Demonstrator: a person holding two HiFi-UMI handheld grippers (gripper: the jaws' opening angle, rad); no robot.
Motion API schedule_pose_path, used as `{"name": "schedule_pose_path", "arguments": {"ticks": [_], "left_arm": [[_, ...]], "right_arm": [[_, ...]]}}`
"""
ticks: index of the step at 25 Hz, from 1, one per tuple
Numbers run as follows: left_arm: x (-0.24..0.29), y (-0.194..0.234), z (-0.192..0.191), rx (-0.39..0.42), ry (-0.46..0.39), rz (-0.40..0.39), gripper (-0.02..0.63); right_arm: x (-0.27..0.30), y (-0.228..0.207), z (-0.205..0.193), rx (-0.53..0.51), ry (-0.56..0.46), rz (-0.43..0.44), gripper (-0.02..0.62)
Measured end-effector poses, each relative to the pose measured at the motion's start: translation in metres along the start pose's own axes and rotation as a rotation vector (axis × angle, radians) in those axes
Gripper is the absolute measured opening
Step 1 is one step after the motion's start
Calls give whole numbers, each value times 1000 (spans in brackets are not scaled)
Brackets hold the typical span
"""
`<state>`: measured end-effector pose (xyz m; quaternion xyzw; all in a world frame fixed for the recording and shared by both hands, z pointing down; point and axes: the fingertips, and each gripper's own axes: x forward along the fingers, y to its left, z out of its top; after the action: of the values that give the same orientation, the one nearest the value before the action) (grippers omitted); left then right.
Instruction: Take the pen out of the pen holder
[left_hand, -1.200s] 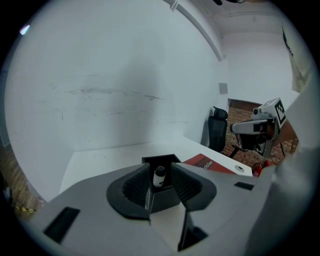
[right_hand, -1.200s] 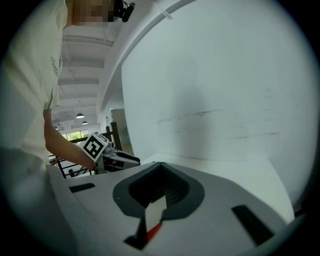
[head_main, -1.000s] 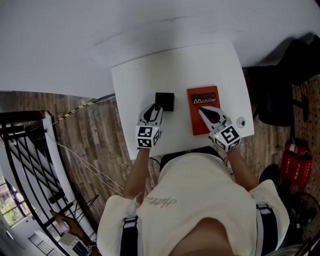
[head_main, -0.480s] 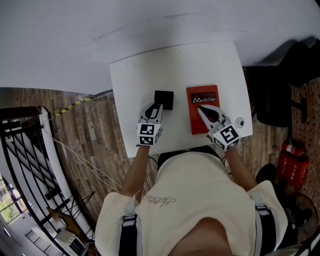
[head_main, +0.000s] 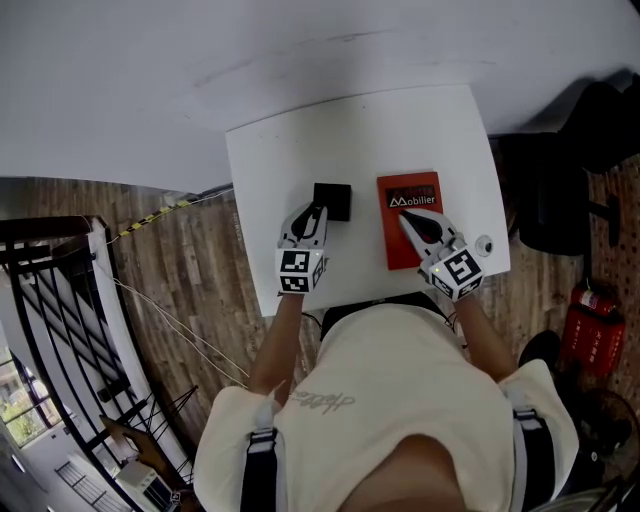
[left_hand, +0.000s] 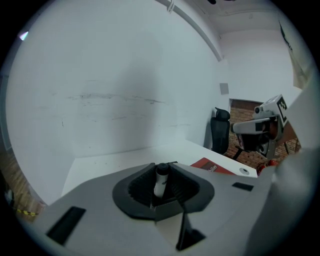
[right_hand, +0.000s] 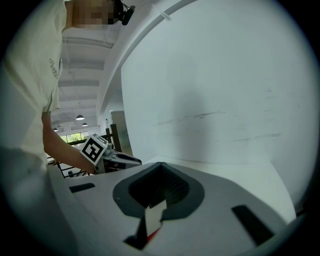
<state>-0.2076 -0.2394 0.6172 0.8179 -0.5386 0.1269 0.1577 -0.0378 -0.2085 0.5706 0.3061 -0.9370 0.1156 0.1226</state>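
The black pen holder (head_main: 332, 201) stands mid-table. My left gripper (head_main: 318, 212) reaches over its near edge. In the left gripper view a white pen with a black cap (left_hand: 160, 181) stands upright between the ribbed pads (left_hand: 176, 186) of my left gripper (left_hand: 162, 170). The jaws are closing on it and touch it on both sides. My right gripper (head_main: 422, 229) hovers over a red book (head_main: 403, 194) with its jaws together and nothing between them (right_hand: 160, 165).
The white table (head_main: 350, 140) sits against a white wall. A small round grey thing (head_main: 484, 244) lies near the table's right edge. A black chair (head_main: 560, 190) and a red extinguisher (head_main: 592, 325) stand on the wooden floor to the right.
The left gripper's jaws have drawn closer together at the pen holder. The right gripper has stayed over the red book.
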Motion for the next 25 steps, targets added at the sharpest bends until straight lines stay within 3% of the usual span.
{"name": "schedule_pose_path", "arguments": {"ticks": [25], "left_arm": [[-53, -19, 85, 63, -119, 39, 89]], "right_arm": [[-17, -5, 39, -35, -119, 6, 6]]}}
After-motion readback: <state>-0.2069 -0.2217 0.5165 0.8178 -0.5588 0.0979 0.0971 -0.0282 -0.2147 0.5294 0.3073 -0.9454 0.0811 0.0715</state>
